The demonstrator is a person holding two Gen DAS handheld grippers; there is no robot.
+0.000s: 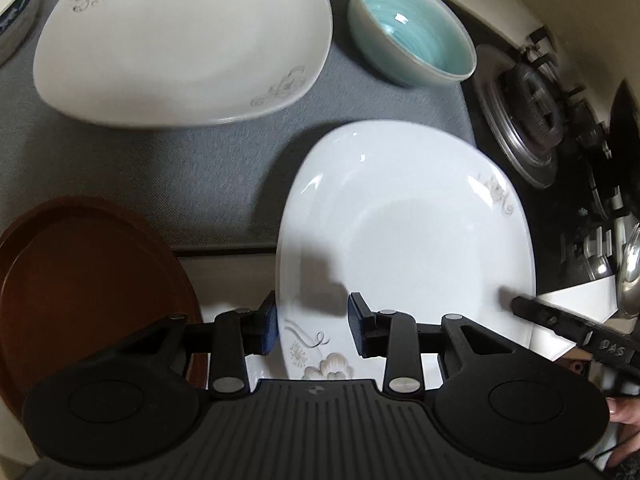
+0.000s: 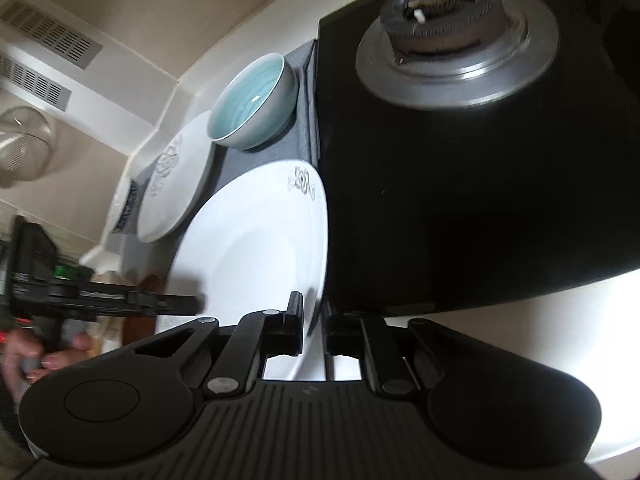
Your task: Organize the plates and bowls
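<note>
A white floral plate (image 1: 404, 236) is held above the counter edge. My left gripper (image 1: 313, 328) straddles its near-left rim with the jaws apart, a gap showing at the pads. My right gripper (image 2: 314, 332) clamps the plate's (image 2: 248, 248) right rim between its fingers; it also shows in the left wrist view (image 1: 524, 306). A second white floral plate (image 1: 180, 40) lies on the grey mat (image 1: 200, 168). A teal bowl (image 1: 412, 28) stands at the mat's far right. A brown plate (image 1: 88, 288) sits at lower left.
A black gas hob (image 2: 460, 200) with a burner (image 1: 528, 104) lies right of the mat. A blue-patterned bowl (image 1: 16, 4) is at the far left. The white wall (image 2: 160, 20) runs behind the counter. A glass dome (image 2: 24, 148) is at left.
</note>
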